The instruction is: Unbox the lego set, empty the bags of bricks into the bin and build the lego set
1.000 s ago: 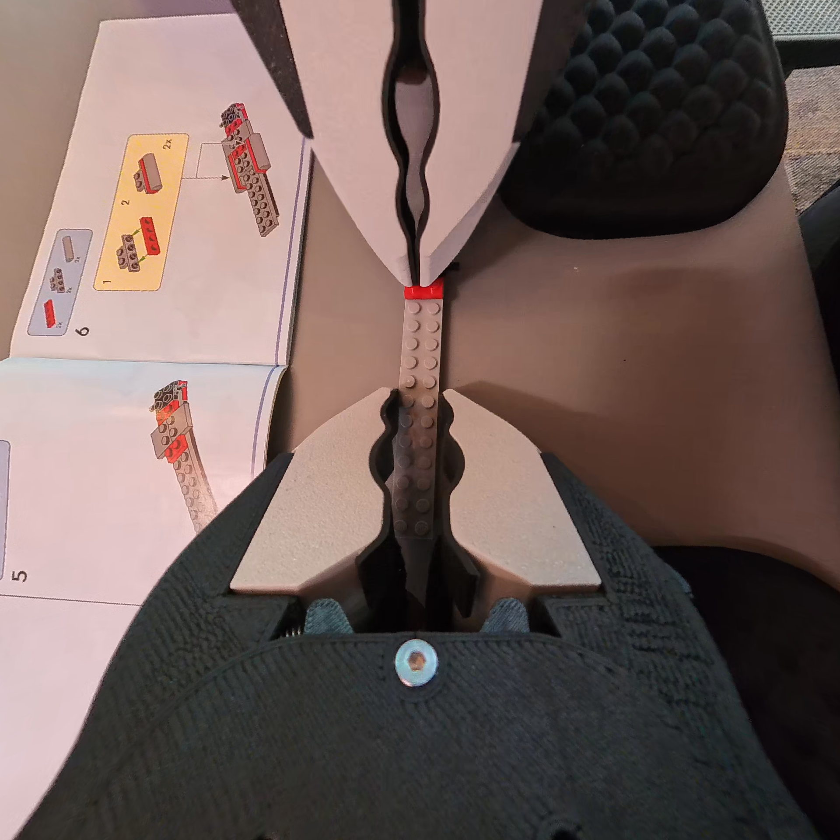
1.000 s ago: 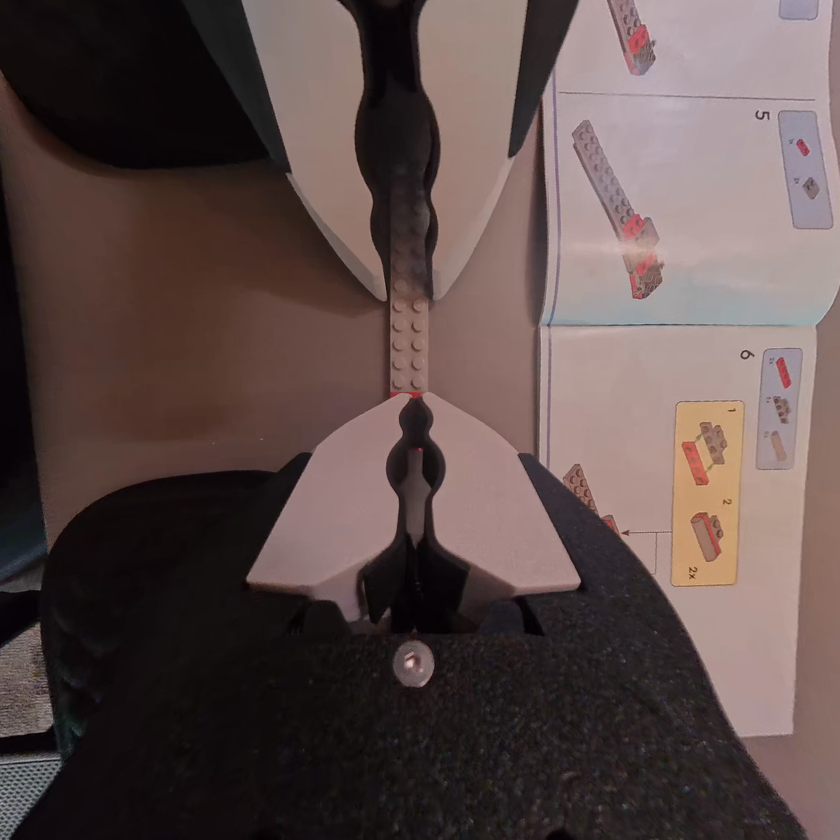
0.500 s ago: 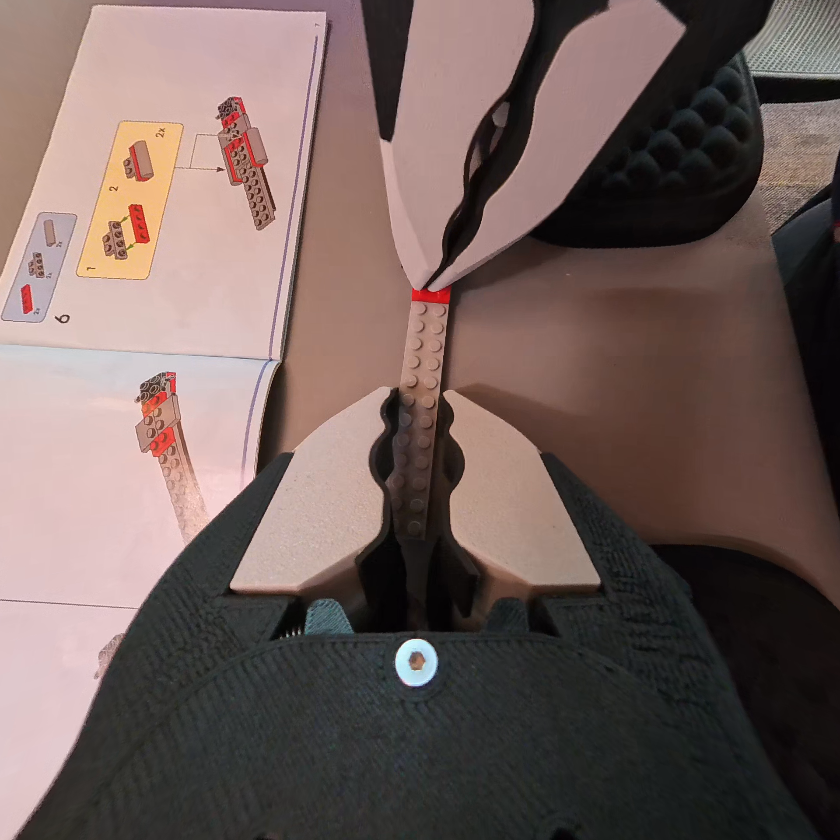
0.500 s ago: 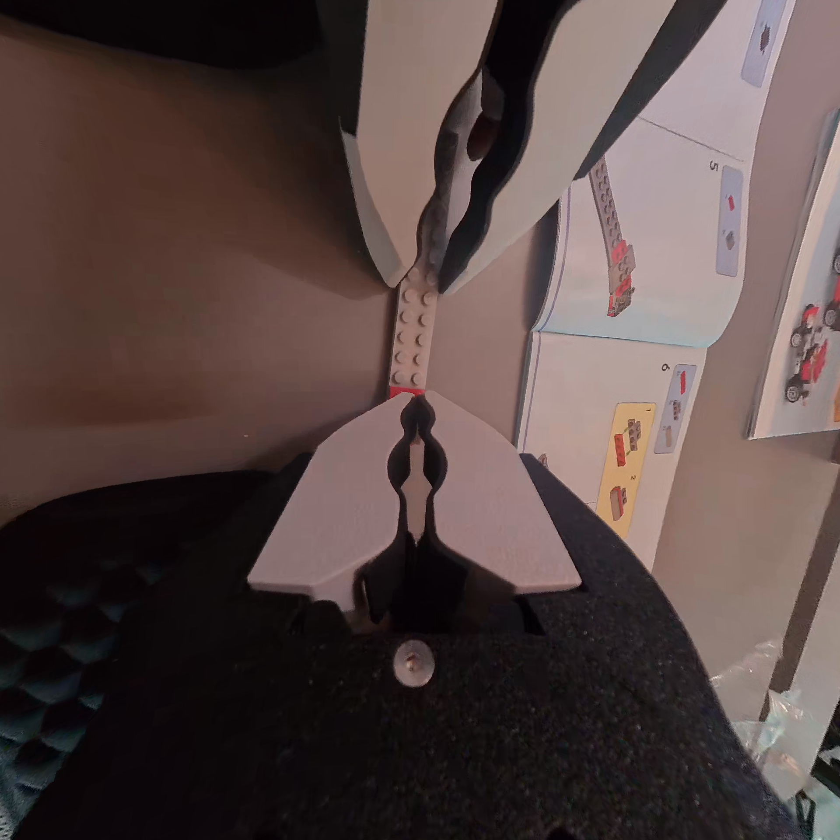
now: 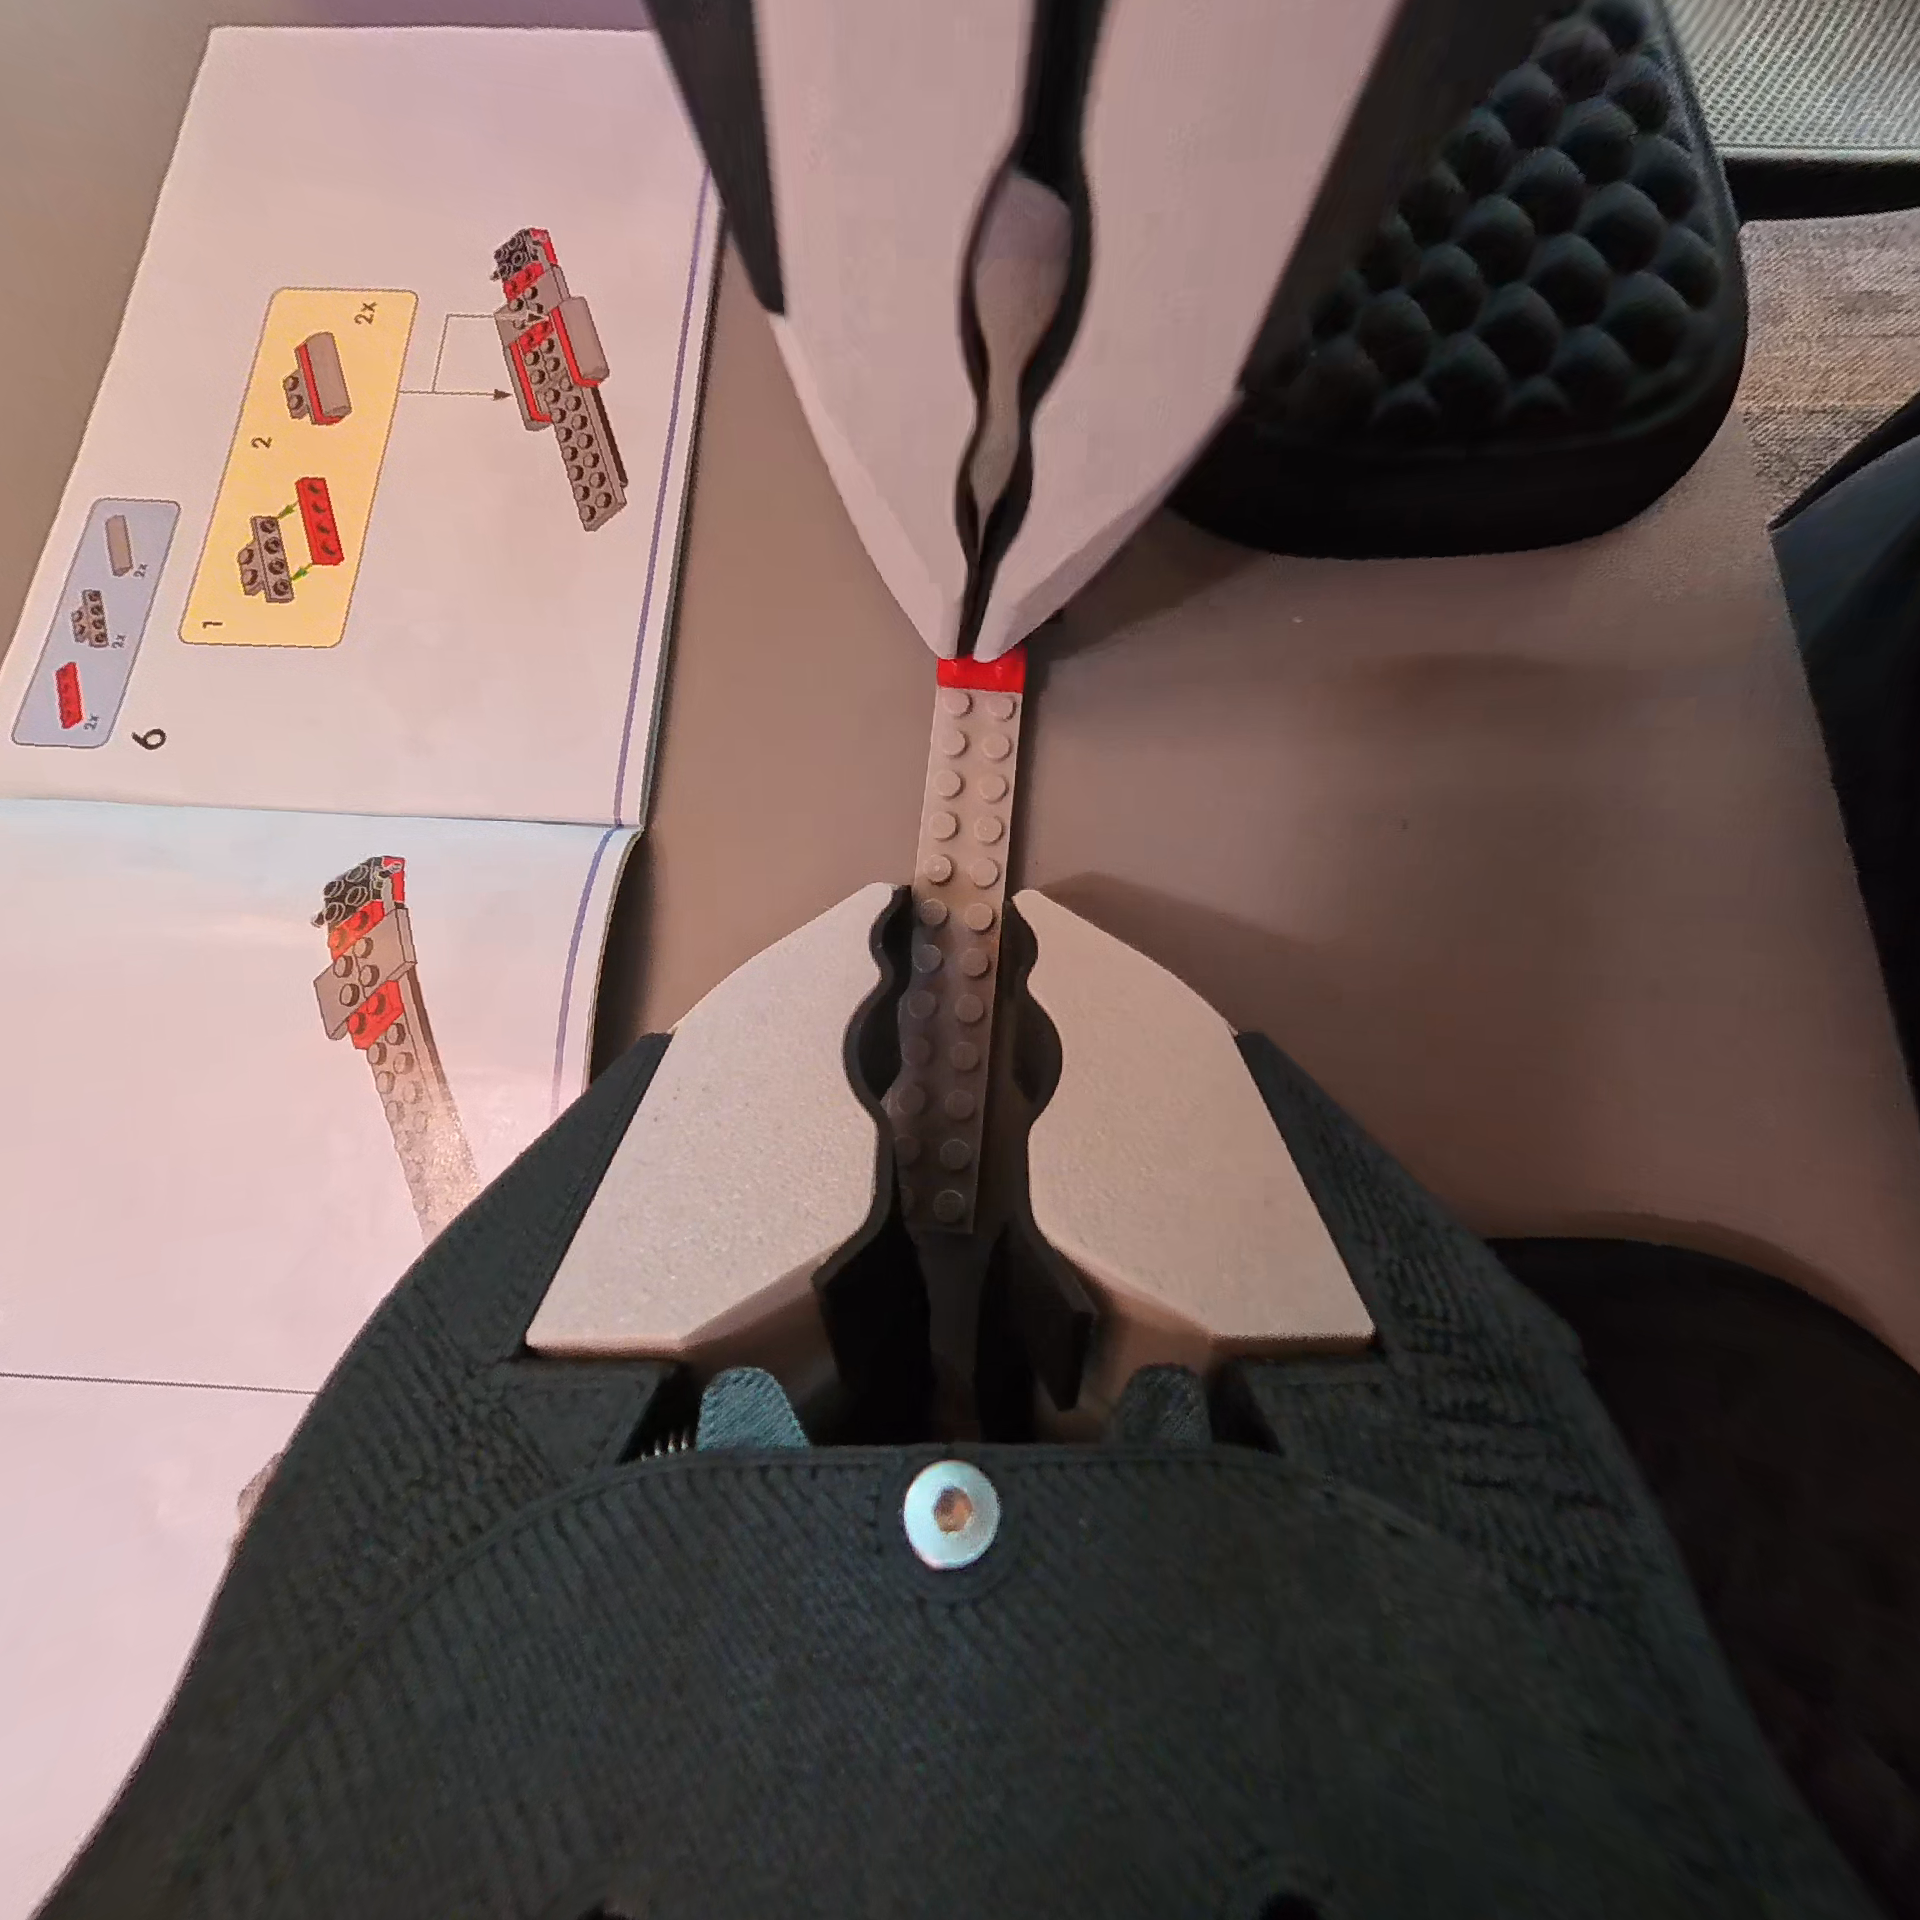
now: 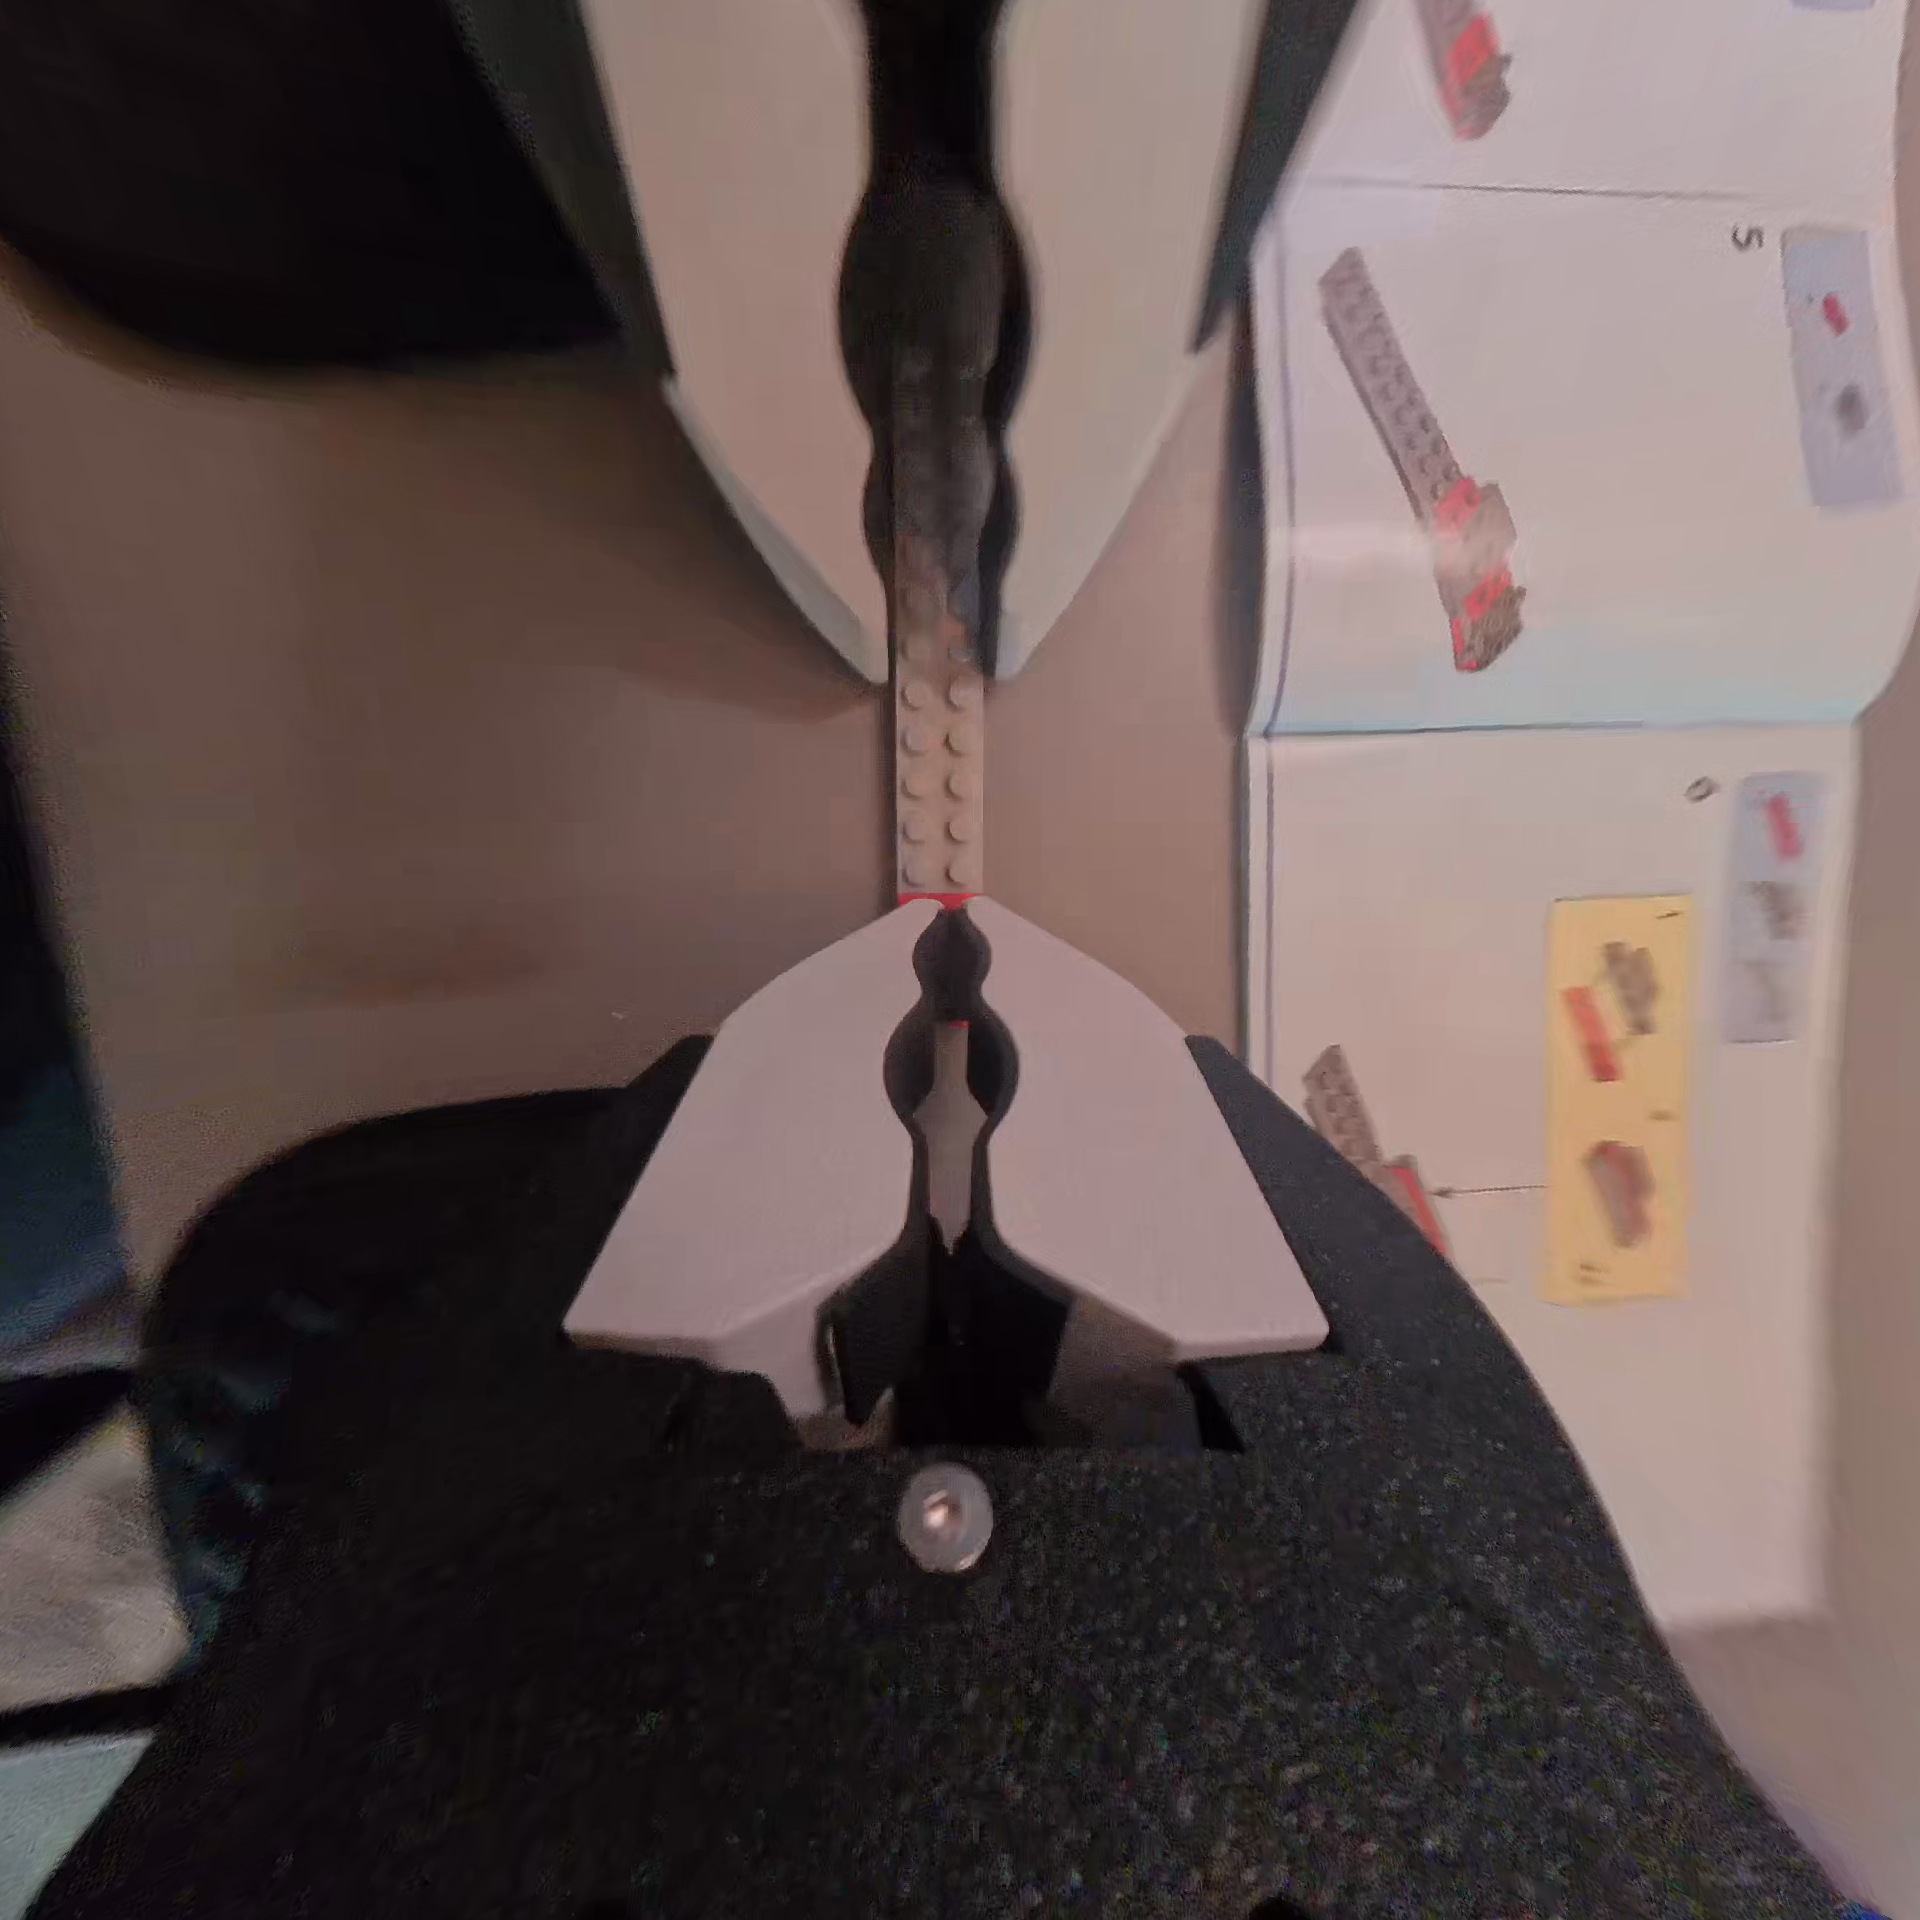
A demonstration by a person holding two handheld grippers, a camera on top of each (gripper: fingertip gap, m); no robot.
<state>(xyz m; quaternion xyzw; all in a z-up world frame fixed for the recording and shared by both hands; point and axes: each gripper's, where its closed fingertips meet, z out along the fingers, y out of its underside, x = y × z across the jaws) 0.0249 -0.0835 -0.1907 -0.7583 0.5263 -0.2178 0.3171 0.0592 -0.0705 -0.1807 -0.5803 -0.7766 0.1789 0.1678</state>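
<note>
A long grey studded plate (image 5: 966,790) is held lengthwise in my left gripper (image 5: 954,904), which is shut on its near half above the tan table (image 5: 1403,831). A small red brick (image 5: 980,670) sits at the plate's far end. My right gripper (image 5: 979,632) comes in from the opposite side, shut, with its tips on the red brick. In the right wrist view the right gripper (image 6: 940,906) meets the red brick (image 6: 938,897), with the plate (image 6: 938,779) running up into the left gripper (image 6: 940,670). A pale strip shows in the hollow between the right fingers.
An open instruction booklet (image 5: 395,582) lies flat on the table beside the grippers; it also shows in the right wrist view (image 6: 1558,831). A black dimpled cushion (image 5: 1527,312) lies behind the right gripper. The table's edge and a dark area run along the right (image 5: 1849,727).
The right gripper tilted to one side half a second ago and has swung back in line with the plate. Its tips stayed on the red brick. The left gripper kept hold of the plate.
</note>
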